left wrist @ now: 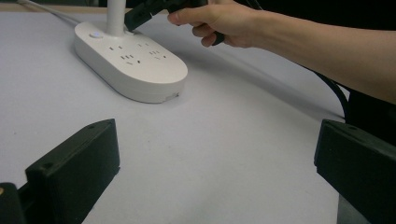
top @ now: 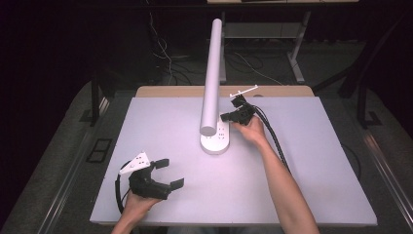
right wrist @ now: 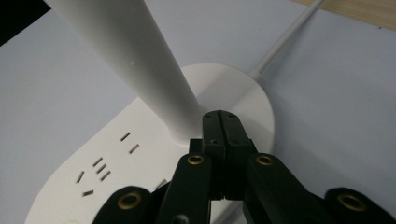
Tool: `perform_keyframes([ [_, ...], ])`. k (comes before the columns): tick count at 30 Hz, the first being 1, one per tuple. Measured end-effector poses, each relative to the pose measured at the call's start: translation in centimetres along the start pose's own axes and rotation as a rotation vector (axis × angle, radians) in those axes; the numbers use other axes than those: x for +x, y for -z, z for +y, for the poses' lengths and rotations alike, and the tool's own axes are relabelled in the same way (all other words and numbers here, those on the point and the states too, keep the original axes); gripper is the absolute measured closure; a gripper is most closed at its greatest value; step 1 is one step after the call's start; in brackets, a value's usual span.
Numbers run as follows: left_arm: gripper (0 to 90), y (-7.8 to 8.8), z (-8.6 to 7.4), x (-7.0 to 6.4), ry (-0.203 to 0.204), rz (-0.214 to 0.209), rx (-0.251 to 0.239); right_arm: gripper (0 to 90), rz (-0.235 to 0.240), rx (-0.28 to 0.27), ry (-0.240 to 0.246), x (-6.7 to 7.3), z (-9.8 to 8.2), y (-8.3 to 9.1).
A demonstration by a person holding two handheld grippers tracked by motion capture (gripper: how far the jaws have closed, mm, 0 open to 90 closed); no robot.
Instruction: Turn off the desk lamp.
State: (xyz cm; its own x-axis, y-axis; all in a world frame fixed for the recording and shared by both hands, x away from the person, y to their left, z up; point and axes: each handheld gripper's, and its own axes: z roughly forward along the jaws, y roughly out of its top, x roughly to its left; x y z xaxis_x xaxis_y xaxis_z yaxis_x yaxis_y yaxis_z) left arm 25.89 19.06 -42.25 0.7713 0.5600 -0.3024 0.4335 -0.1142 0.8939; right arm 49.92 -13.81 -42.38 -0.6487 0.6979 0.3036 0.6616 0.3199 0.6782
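Counter (top: 311, 185) is mostly bare: lower centre, whole right side and upper left of the high view are open for a pass. Main obstacle is the white power strip base (top: 215, 140) at frame centre with its tall white post (top: 213, 73) rising toward the camera. Right gripper (top: 228, 117) sits closed, fingers pressed together right beside the post foot, so there's no gap on that side. Its forearm crosses the lower-right diagonal. Left gripper (top: 171, 173) rests lower left, fingers spread, with bare counter between them. White cord (right wrist: 285, 39) runs off behind the base.
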Motion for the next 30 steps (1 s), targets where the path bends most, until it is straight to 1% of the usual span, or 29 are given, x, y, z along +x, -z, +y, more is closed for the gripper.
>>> perform_keyframes([
  [1, 0.0, -0.01, 0.00, -0.01, 0.000, 0.000, 0.000, 90.0, 0.003, -0.003, -0.009, 0.00, -0.02, -0.03],
  [3, 0.0, -0.01, 0.00, -0.03, -0.003, 0.000, -0.001, 90.0, 0.009, 0.000, -0.011, -0.04, -0.04, -0.09],
  [8, 0.0, -0.05, -0.01, -0.15, -0.006, 0.000, 0.002, 90.0, -0.012, 0.001, 0.002, 0.20, -0.05, -0.16],
  [11, 0.0, -0.06, -0.03, -0.22, -0.008, -0.005, 0.005, 90.0, -0.012, -0.002, -0.012, 0.15, -0.16, -0.21],
  [13, 0.0, -0.06, -0.03, -0.20, -0.009, -0.006, 0.005, 90.0, -0.026, 0.005, 0.013, 0.37, -0.09, -0.19],
  [14, 0.0, -0.06, -0.02, -0.16, -0.007, -0.005, 0.004, 90.0, -0.026, 0.005, 0.013, 0.37, -0.09, -0.19],
  [15, 0.0, -0.08, -0.02, -0.11, -0.006, -0.003, 0.004, 90.0, -0.037, 0.006, 0.019, 0.51, -0.03, -0.20],
  [18, 0.0, -0.10, -0.01, -0.02, -0.002, -0.001, 0.001, 90.0, -0.050, 0.011, 0.033, 0.74, 0.02, -0.16],
  [23, 0.0, -0.14, -0.01, -0.05, -0.002, -0.003, 0.003, 90.0, -0.030, 0.004, 0.021, 0.46, -0.01, -0.12],
  [28, 0.0, -0.10, -0.03, -0.10, -0.004, -0.002, 0.005, 90.0, -0.035, 0.000, 0.014, 0.56, -0.08, -0.16],
  [30, 0.0, -0.06, -0.02, -0.13, -0.007, -0.001, 0.005, 90.0, -0.044, 0.002, 0.026, 0.65, -0.14, -0.25],
])
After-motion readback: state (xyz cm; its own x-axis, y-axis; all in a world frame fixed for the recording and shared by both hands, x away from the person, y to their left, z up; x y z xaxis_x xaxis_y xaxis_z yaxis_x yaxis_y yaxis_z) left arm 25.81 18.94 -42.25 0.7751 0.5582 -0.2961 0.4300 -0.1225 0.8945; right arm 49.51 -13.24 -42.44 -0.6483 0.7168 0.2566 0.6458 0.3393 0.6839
